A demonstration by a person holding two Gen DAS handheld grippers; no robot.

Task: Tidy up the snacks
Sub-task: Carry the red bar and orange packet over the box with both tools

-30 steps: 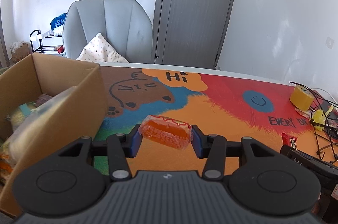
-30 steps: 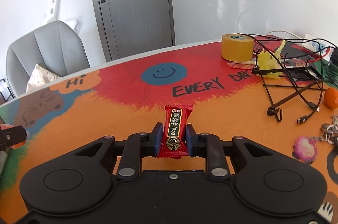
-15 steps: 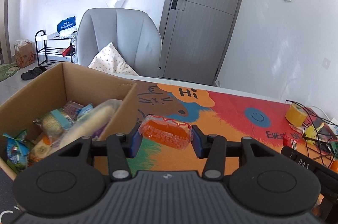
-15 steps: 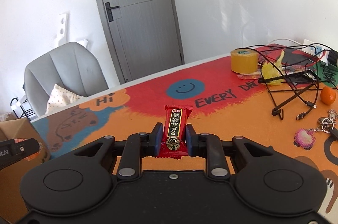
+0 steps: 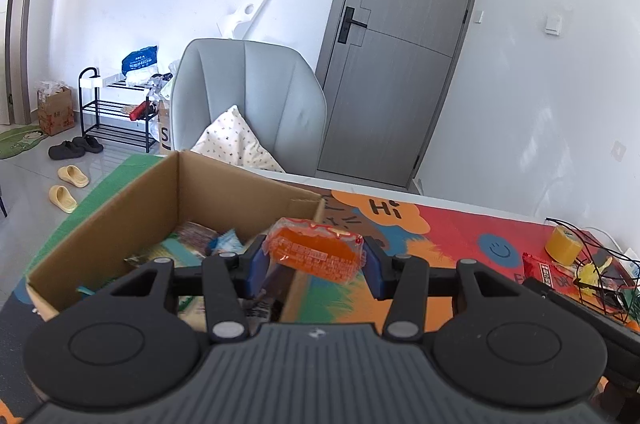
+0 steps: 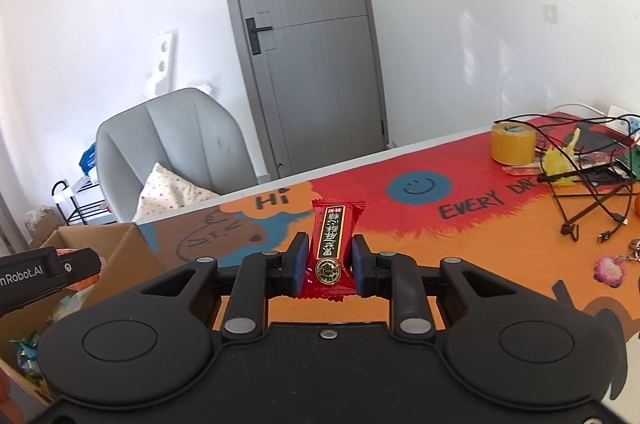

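Note:
My left gripper (image 5: 314, 264) is shut on an orange clear-wrapped snack (image 5: 316, 254), held above the right wall of an open cardboard box (image 5: 120, 208) with several snack packets inside. The right gripper (image 6: 329, 266) is shut on a red snack bar (image 6: 331, 244) with a gold label, standing upright over the colourful table mat (image 6: 420, 248). In the right wrist view the box (image 6: 112, 244) lies to the left, with the left gripper's body (image 6: 40, 272) over it. The red bar (image 5: 546, 270) also shows at the right of the left wrist view.
A yellow tape roll (image 6: 513, 143), tangled black cables (image 6: 580, 184), a yellow wrapper (image 6: 560, 160) and a pink keychain (image 6: 610, 270) crowd the table's right side. A grey chair (image 5: 256, 104) with a cushion stands behind the table, a door (image 5: 396, 64) beyond it.
Both grippers have risen and swung left toward the box, each keeping its snack. The box interior has come into the left wrist view, and the box has entered the right wrist view.

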